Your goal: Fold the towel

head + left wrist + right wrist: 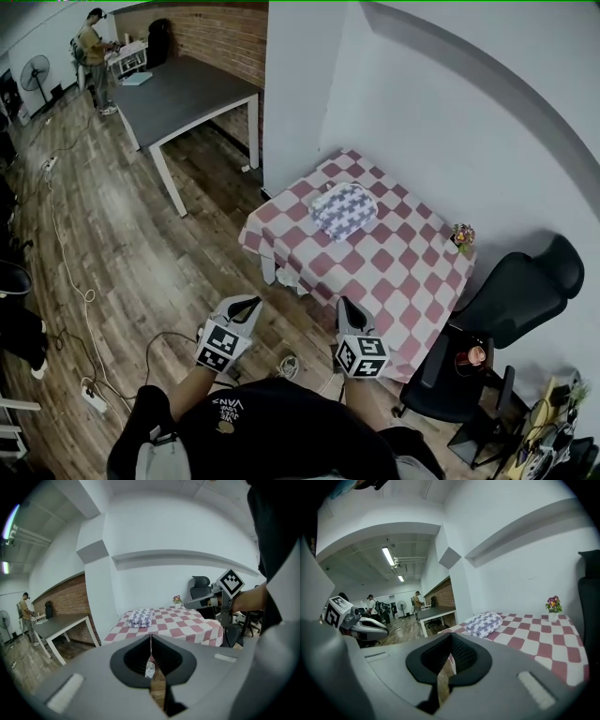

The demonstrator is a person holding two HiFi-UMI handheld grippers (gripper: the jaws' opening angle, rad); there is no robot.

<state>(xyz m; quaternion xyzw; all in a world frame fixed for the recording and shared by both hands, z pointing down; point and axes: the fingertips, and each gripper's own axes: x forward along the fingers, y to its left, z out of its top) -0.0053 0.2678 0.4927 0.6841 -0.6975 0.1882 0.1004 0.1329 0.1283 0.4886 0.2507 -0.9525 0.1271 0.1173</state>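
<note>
Grey-and-white checked cloth towel (344,210) lies compactly bundled toward eleven o'clock on the red-checked table (412,281). Left gripper (247,303) and right gripper (348,307), clenched and empty, hang well short at six o'clock: arriving, or done.

Two pairs of tongs, the left tongs (249,302) and the right tongs (348,307); two marker cubes, a left cube (219,345) and a right cube (362,356); one towel (344,208); two desks, a checked desk (412,281) and a grey desk (187,94); one flower pot (461,236); one fan (37,71); one power strip (95,399); two people far off for certain, a person (416,600) at the grey desk and a second person (371,603) nearer the fan; black chairs (525,286) by the checked desk, one or two, I cannot tell.
</note>
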